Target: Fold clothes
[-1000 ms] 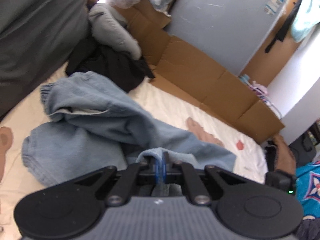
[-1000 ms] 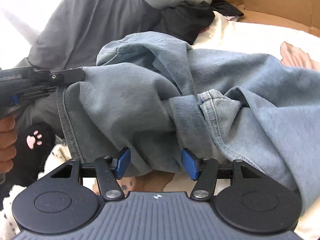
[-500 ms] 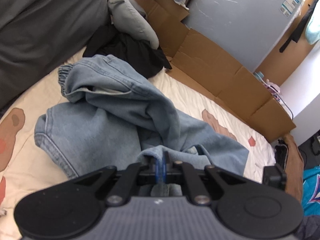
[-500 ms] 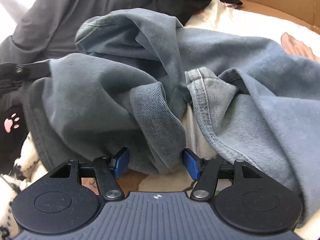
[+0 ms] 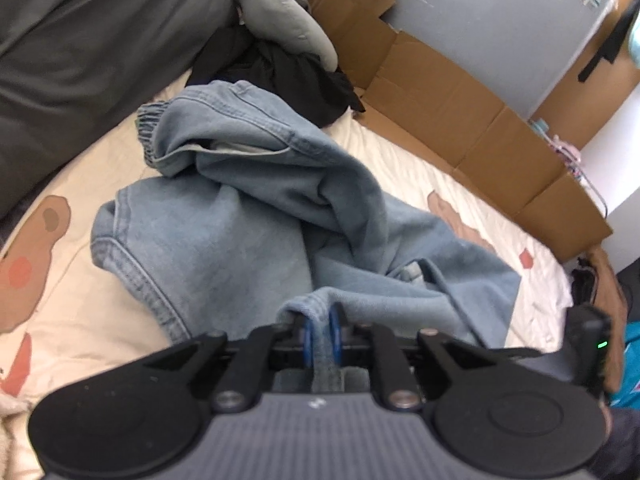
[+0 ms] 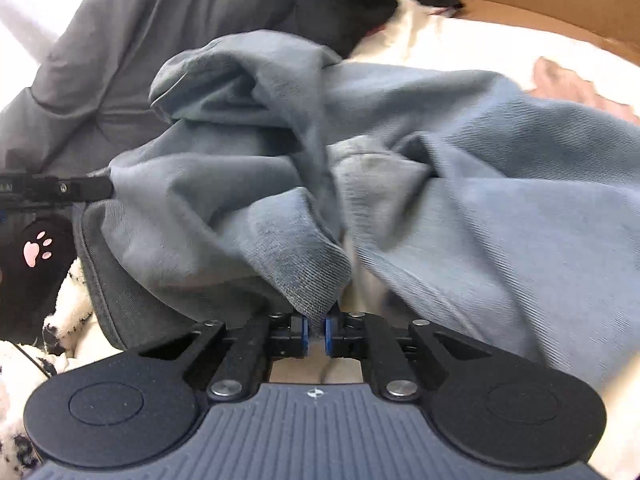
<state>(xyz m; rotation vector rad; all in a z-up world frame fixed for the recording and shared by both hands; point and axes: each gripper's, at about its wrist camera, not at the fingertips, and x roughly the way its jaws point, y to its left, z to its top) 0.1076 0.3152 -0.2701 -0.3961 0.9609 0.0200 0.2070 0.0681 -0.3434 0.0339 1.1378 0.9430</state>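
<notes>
Light-blue denim jeans (image 5: pixel 240 240), cream sheet (image 5: pixel 400 160)

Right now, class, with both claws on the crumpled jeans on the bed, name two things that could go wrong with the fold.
1. The left claw is opening with the jeans hem between its pads, so that edge may slip out.
2. The right claw pinches only a thin corner of bunched denim; lifting could drag the tangled legs together rather than spreading them flat on the sheet.
</notes>
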